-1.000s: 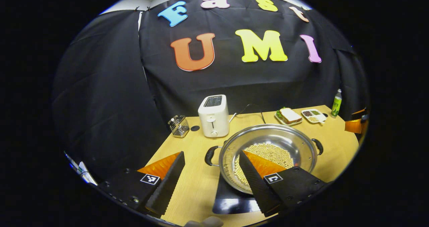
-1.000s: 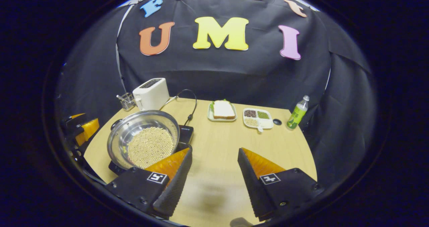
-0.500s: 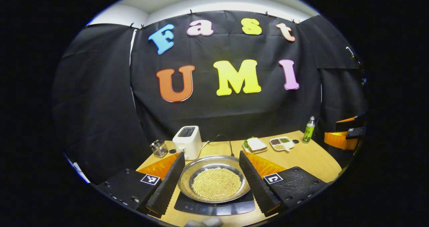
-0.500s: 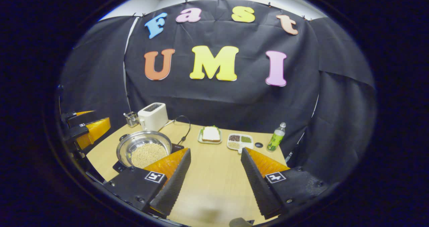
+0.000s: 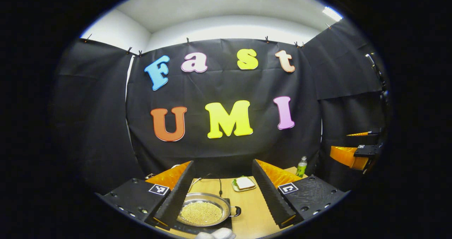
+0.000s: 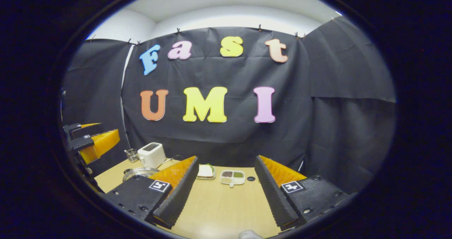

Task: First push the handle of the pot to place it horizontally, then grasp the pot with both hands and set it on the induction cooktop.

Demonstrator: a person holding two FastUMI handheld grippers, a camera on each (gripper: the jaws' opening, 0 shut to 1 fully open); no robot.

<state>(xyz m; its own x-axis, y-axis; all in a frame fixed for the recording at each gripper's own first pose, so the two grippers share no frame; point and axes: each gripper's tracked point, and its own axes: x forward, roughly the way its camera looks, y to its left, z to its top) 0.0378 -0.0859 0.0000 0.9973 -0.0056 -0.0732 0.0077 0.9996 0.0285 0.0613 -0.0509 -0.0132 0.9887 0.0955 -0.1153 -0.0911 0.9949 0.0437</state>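
Steel pot (image 5: 204, 212) holds yellow beans (image 5: 201, 213) | sits on induction cooktop (image 5: 226, 225) | left gripper (image 5: 223, 193), right gripper (image 6: 226, 193) both spread, empty

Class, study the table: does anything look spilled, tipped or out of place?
Nothing stands out. The pot sits level on the induction cooktop with its beans inside, the toaster stands upright, and the sandwich plate lies flat on the table.

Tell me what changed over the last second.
Both grippers drew back and tilted up from the table: the left gripper left the pot, and the right gripper retreated too. Both stayed open and empty. The pot stayed on the cooktop; the toaster and sandwich stayed put.
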